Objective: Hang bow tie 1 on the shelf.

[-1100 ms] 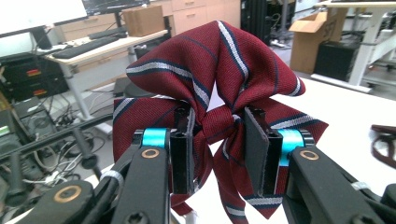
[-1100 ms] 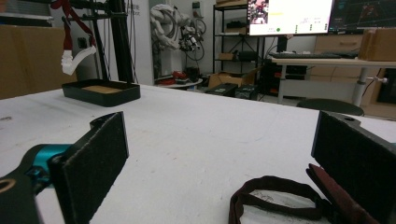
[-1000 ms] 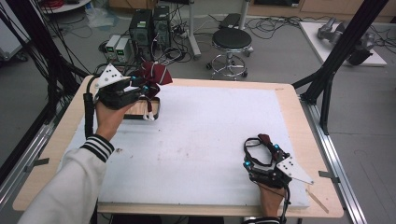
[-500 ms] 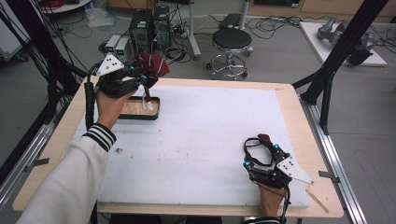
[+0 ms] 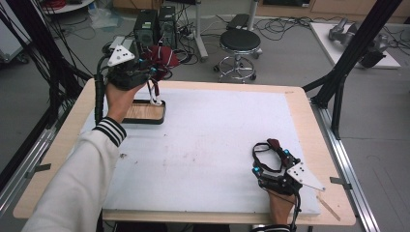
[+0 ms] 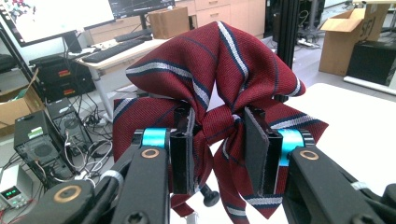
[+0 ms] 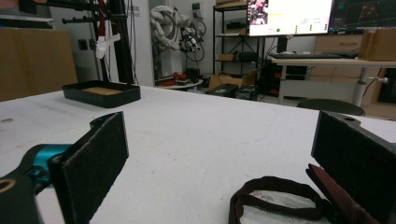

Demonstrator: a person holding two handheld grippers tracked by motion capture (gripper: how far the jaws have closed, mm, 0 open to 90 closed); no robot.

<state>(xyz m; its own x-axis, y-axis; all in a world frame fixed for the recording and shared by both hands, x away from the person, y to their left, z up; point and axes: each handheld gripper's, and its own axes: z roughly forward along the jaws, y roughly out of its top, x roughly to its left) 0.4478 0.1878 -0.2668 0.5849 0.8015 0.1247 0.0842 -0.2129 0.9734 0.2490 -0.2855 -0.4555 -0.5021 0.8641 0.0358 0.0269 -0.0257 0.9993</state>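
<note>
While raised above the table's far corner, left gripper (image 6: pixel 217 140): clenched on a striped red bow tie (image 6: pixel 219 70).
Tray (image 5: pixel 145 112): just below it, on the table (image 5: pixel 208 140).
Right gripper (image 7: pixel 219 154): released, resting; dark strap (image 7: pixel 280 198) between its jaws.

We see even, bright indoor light with no hard shadows on the white table (image 5: pixel 217 145); only a faint soft shadow sits just under the right gripper (image 5: pixel 270 166). The high view is slightly soft and bends at its edges. In the left gripper view, the striped bow tie (image 6: pixel 219 88) held between the 2 jaws of the left gripper (image 6: pixel 219 149) is sharp, while the room beyond it blurs. A monitor (image 7: pixel 289 16) far beyond the right claw glares white, and its near jaw pads look soft.
</note>
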